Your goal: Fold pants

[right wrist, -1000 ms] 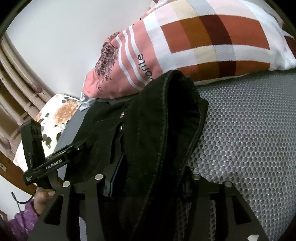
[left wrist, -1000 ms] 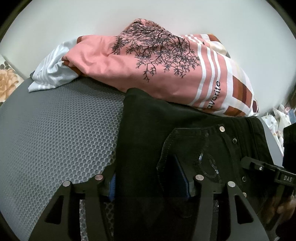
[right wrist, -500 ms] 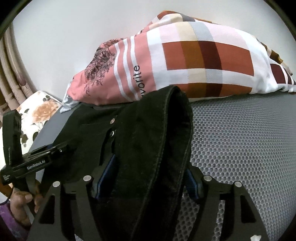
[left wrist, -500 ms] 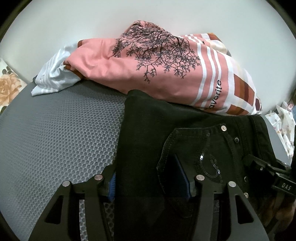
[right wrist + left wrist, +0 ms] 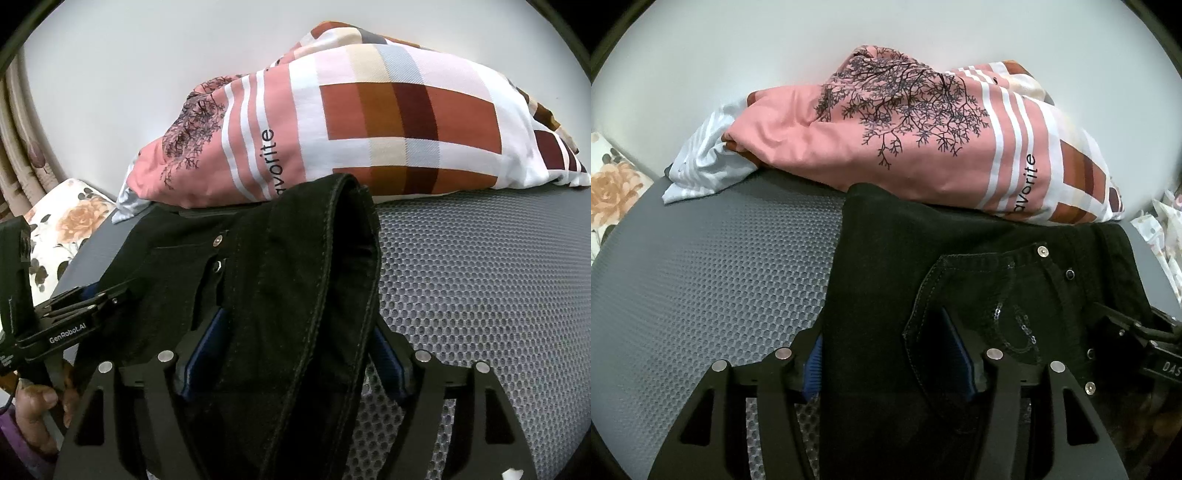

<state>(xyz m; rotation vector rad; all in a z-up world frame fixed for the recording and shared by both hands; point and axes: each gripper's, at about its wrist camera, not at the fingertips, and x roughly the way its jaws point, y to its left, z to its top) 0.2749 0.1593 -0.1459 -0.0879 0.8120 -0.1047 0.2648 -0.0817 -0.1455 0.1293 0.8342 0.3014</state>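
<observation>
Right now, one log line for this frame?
left gripper: shut on black pants | right gripper: shut on black pants | surface: grey mat

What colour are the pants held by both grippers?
Black pants, with silver rivets; the left wrist view shows them best.

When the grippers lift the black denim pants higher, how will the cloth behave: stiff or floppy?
The black denim pants will probably be floppy: the cloth already drapes and bends between the jaws. They likely sag heavily, since the thick seamed waistband bunches. The textured grey mesh mat may drag on any trailing cloth.
</observation>
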